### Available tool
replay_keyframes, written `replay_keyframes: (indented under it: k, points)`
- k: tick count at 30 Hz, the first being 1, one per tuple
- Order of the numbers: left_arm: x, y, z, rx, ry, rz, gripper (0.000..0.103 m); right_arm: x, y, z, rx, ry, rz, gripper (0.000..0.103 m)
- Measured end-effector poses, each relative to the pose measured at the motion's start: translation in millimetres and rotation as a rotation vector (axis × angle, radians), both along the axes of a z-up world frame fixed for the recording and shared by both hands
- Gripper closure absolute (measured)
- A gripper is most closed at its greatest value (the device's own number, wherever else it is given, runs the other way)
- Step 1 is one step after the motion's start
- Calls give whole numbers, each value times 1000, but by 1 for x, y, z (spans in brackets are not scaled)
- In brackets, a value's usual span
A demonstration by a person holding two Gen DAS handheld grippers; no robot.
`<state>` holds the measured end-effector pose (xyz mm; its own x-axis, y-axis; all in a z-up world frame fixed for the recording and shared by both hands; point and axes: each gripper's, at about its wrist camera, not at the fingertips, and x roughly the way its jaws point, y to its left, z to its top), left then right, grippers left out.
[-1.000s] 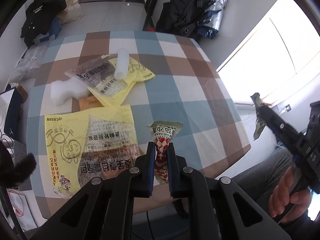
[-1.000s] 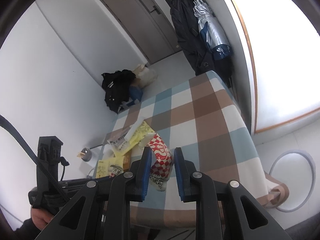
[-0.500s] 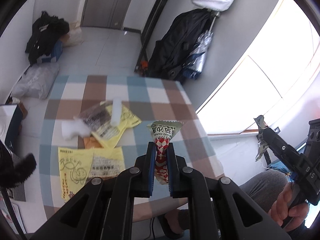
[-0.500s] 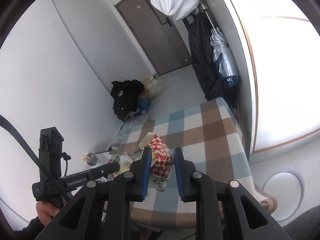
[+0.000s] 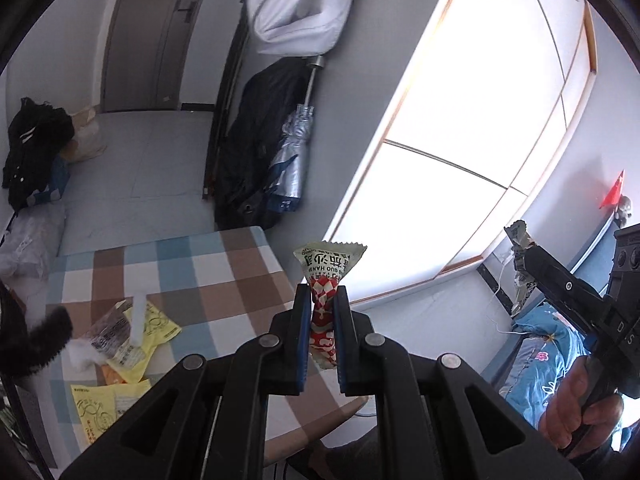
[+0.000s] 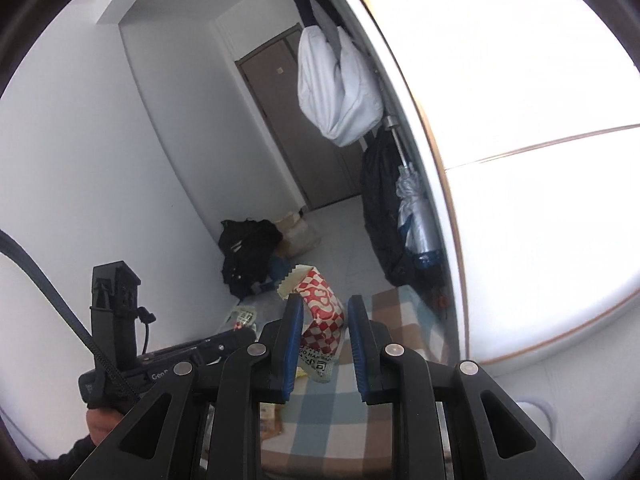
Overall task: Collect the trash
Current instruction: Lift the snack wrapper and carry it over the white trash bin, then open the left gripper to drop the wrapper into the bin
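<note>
My left gripper (image 5: 322, 294) is shut on a red-and-white checkered snack wrapper (image 5: 326, 276) and holds it high above the checkered table (image 5: 224, 284). My right gripper (image 6: 322, 306) holds a second red-and-white checkered wrapper (image 6: 322, 316) between its blue pads, also raised in the air; it shows at the right of the left wrist view (image 5: 520, 264). Yellow wrappers (image 5: 154, 326), a clear printed packet (image 5: 110, 328) and white foam pieces (image 5: 138, 320) lie on the table's left side.
A large yellow bag (image 5: 108, 404) lies near the table's front left. Black coat and silver umbrella (image 5: 292, 160) hang past the table's far edge. A bright window (image 5: 460, 120) is on the right. Black clothes (image 5: 32, 140) lie on the floor by the door.
Both grippers have risen well above the table with their wrappers still held; the table now looks smaller and lower in both views.
</note>
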<state>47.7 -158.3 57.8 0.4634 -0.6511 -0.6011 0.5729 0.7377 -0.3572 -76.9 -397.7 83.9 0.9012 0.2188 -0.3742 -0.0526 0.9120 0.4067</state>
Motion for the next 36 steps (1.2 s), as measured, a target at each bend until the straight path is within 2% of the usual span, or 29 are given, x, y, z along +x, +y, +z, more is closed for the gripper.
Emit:
replay_keyframes:
  k: [3, 7, 12, 15, 23, 27, 32, 36]
  points:
    - [2, -34, -2, 14, 11, -60, 96, -10, -30, -1, -4, 7, -59, 81]
    - [9, -80, -16, 15, 67, -138, 96, -18, -76, -12, -11, 42, -158, 81]
    - [14, -137, -41, 56, 112, -242, 96, -23, -130, -46, 28, 136, -267, 81]
    - [18, -165, -63, 89, 162, -293, 96, -23, -158, -78, 54, 208, -322, 81]
    - [19, -232, -137, 242, 290, -418, 96, -21, -213, -184, 168, 430, -404, 81]
    - [19, -255, -175, 328, 363, -457, 96, -14, -221, -231, 219, 522, -391, 81]
    - [22, -275, -204, 402, 427, -484, 96, -6, -229, -288, 297, 611, -360, 81]
    - [25, -287, -226, 466, 514, -484, 96, 3, -224, -327, 351, 684, -323, 81]
